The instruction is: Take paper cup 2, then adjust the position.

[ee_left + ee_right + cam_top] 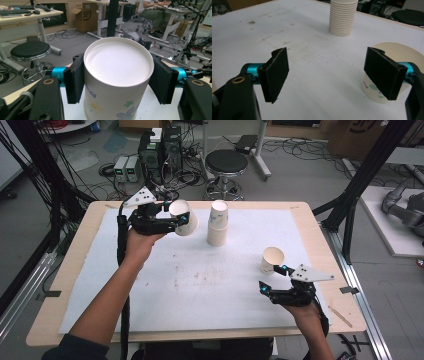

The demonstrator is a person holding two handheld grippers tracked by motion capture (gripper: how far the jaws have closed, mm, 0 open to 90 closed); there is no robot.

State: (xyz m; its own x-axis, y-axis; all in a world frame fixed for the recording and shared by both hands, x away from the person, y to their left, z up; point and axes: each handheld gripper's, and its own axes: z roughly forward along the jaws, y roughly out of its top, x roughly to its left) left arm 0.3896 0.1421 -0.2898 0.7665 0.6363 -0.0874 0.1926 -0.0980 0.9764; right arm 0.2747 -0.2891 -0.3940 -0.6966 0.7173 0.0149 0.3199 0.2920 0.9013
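My left gripper [181, 218] is shut on a white paper cup [188, 223] with a flower print, at the back left of the table just left of the cup stack. In the left gripper view both pads press the sides of the cup [117, 75], and its round white end faces the camera. A stack of paper cups [218, 223] stands at the back centre. One single cup [271, 260] stands upright, mouth up, at the right. My right gripper [273, 278] is open just in front of it. In the right gripper view that cup [402, 52] sits behind the right finger, outside the gap.
A white mat [200, 280] covers the wooden table [65, 285]. The cup stack [343, 17] is far ahead in the right gripper view. A round stool [226, 162] and computer boxes [160, 150] stand on the floor beyond the far edge.
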